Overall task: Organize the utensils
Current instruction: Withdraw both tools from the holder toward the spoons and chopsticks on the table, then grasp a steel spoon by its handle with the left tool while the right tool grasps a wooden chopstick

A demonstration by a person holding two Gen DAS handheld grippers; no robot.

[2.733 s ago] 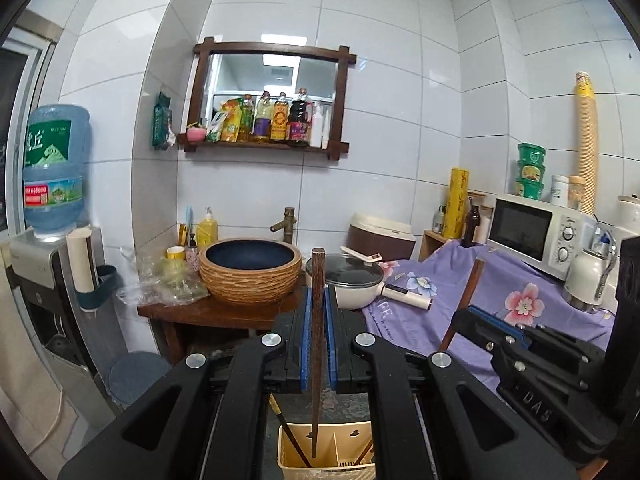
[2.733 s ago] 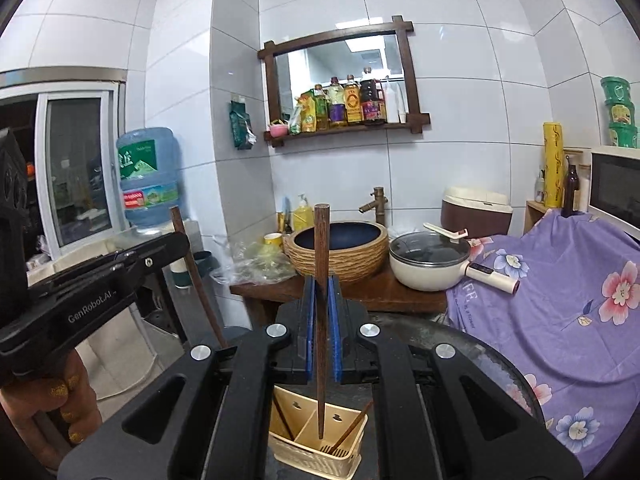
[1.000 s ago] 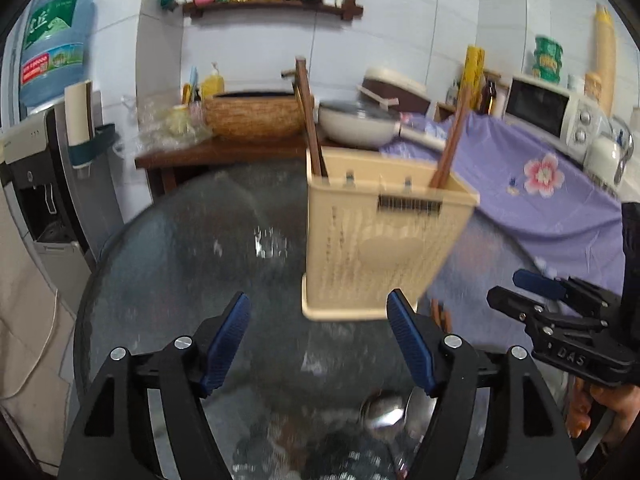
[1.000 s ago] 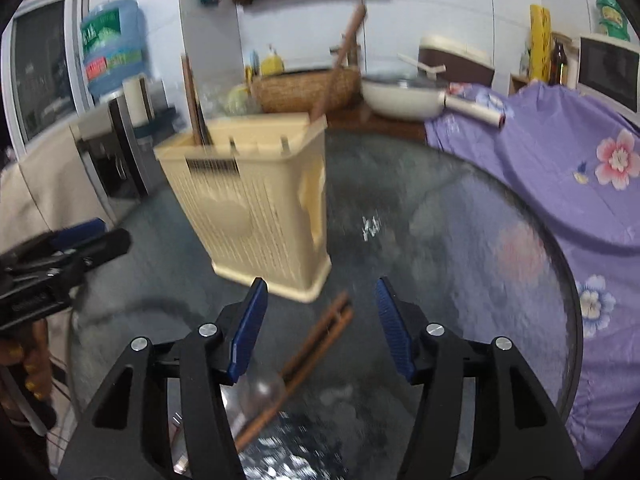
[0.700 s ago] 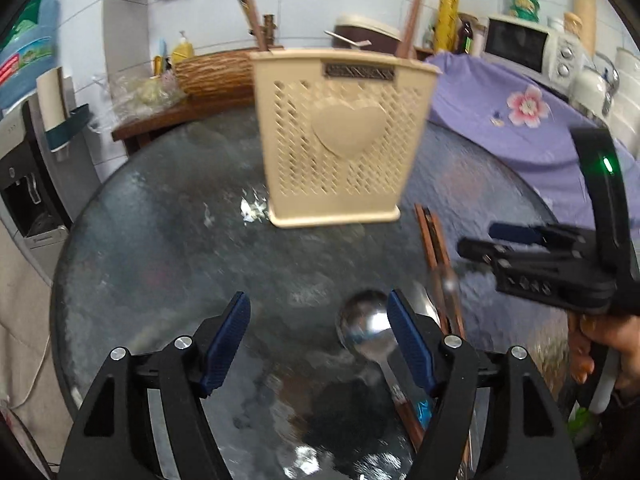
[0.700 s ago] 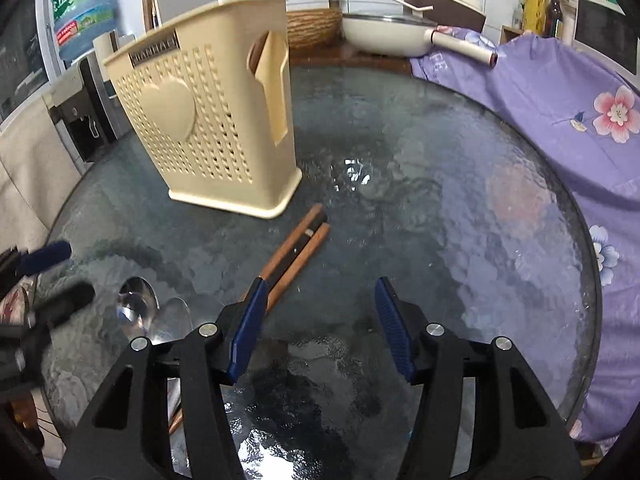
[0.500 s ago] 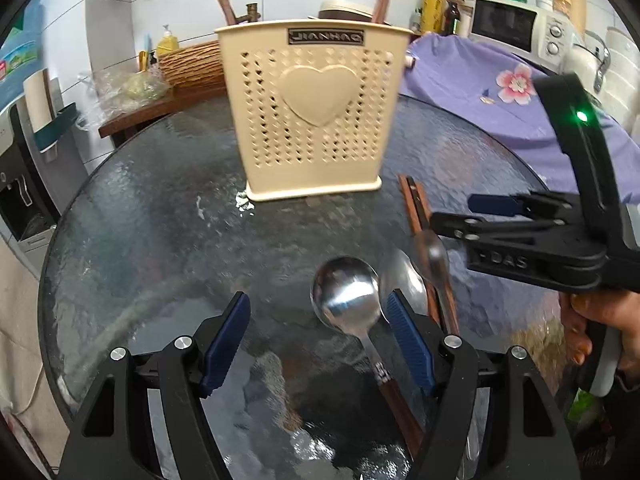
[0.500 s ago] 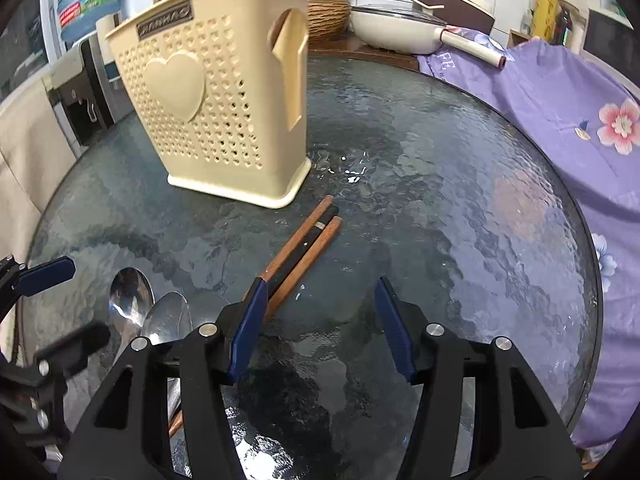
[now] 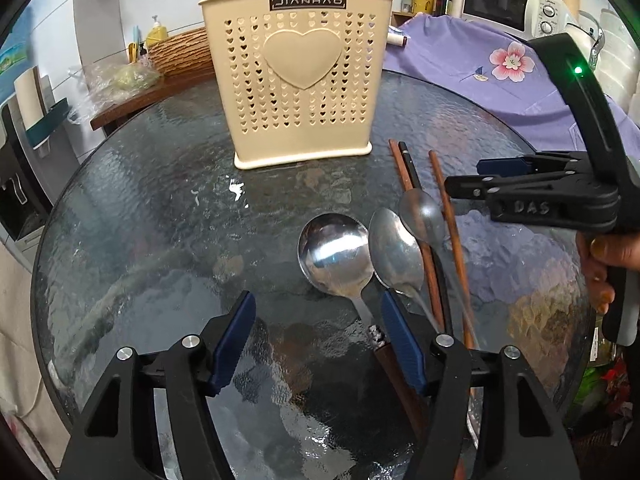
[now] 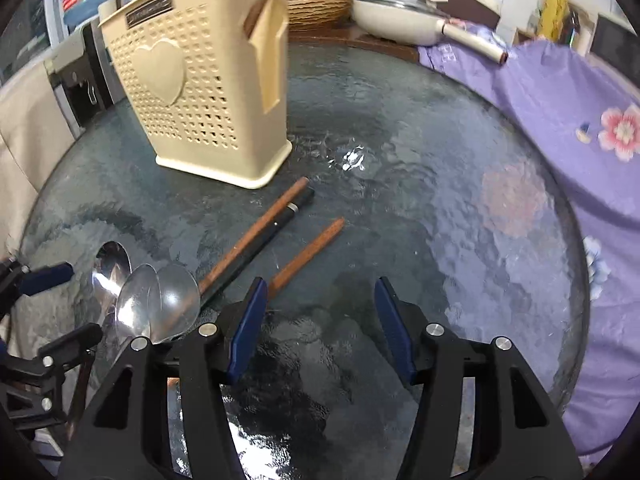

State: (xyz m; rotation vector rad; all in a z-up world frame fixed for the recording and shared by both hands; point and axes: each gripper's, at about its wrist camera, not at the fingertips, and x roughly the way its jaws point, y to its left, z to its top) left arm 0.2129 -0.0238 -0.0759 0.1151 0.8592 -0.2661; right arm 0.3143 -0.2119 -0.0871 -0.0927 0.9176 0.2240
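A cream perforated utensil basket (image 9: 300,80) (image 10: 208,92) stands on the round glass table (image 9: 160,220), with chopsticks poking out of its top. In front of it lie three steel spoons: a large one (image 9: 334,254) (image 10: 112,264), a middle one (image 9: 396,252) and a small one (image 9: 422,216). Brown and black chopsticks (image 9: 412,184) (image 10: 256,236) lie beside them. My left gripper (image 9: 316,308) hovers low with its jaws closing; the large spoon's neck lies between them, untouched. My right gripper (image 10: 320,292) (image 9: 464,178) stands open over bare glass, a brown chopstick (image 10: 308,256) ending by its left finger.
A purple flowered cloth (image 10: 560,100) covers the counter on the right, with a microwave (image 9: 512,4) on it. Behind the table stand a cream pan (image 10: 396,16) and a woven basin (image 9: 180,52). A hand (image 9: 600,256) holds the right gripper's handle.
Both grippers let go of the chopsticks they held over the basket and came down low over the table. The spoons now sit just ahead of the left jaws, which have narrowed slightly.
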